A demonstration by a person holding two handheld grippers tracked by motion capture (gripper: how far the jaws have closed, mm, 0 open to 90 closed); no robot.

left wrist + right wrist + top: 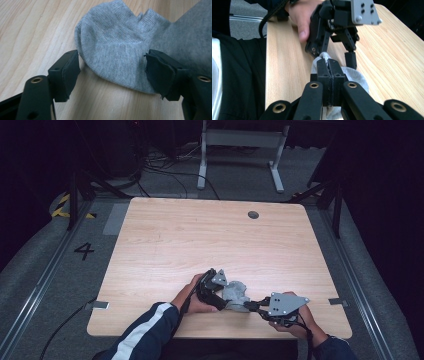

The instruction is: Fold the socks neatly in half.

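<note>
While the right gripper [329, 75] has its jaws pressed together on a fold of the grey sock [117, 47], the left gripper [112, 72] holds its jaws spread astride the sock's rounded end. The sock lies on the wooden table [200, 240] near the person's edge, between both tools. In my judgement, the left should close squarely on the fabric, avoiding the tabletop.

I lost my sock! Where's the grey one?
The grey sock lies near the table's front edge in the high view, between the left gripper, open around it, and the right gripper, pinching its edge.
</note>
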